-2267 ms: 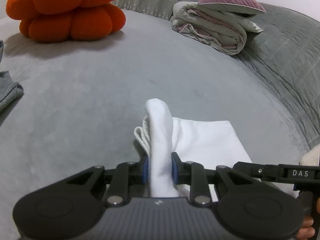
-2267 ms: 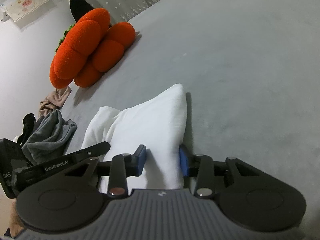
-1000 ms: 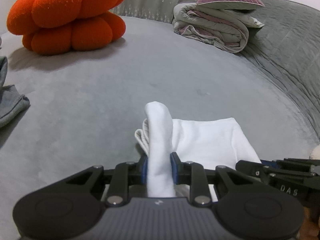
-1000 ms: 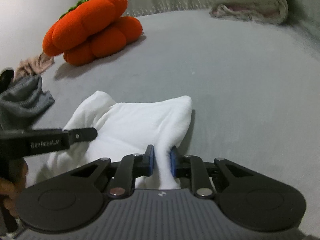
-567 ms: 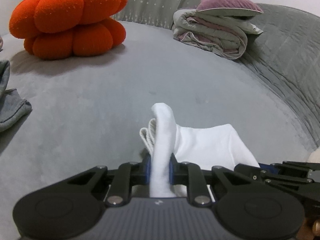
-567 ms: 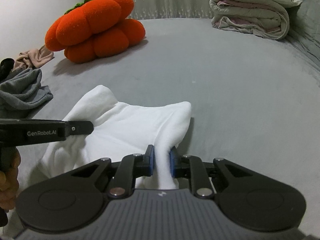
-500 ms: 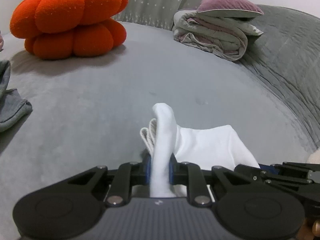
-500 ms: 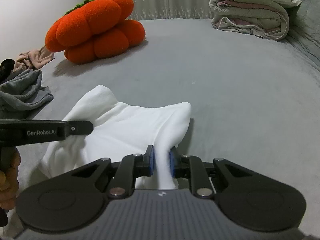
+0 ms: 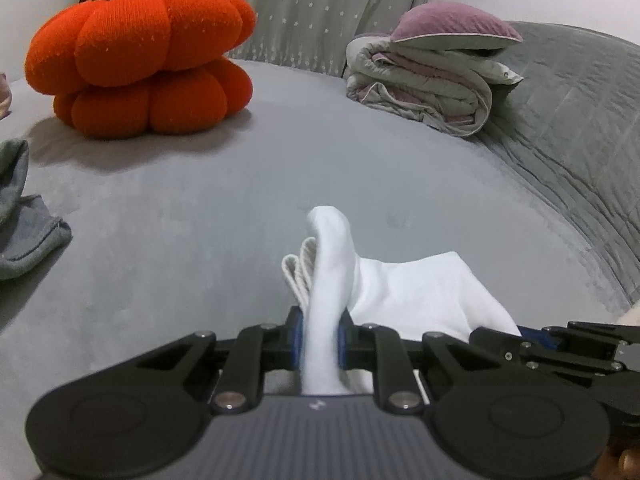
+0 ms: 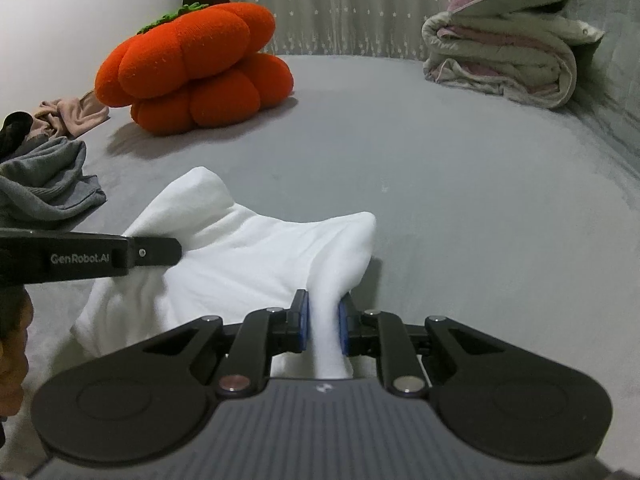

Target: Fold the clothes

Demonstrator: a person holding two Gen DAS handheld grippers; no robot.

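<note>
A grey bed (image 10: 460,184) carries a white garment (image 10: 248,264), an orange pumpkin cushion (image 10: 196,68), a folded quilt (image 10: 504,60), and crumpled grey clothes (image 10: 44,184) at its left edge.

- "GenRobot.AI" stands in pale letters on the black side of the left gripper (image 10: 90,258), seen in the right wrist view just left of the white garment (image 10: 248,268).
- A small pale logo mark sits on the ribbed grey body of each gripper, just behind the fingers; it cannot be read as letters.
- No other text can be read.
</note>
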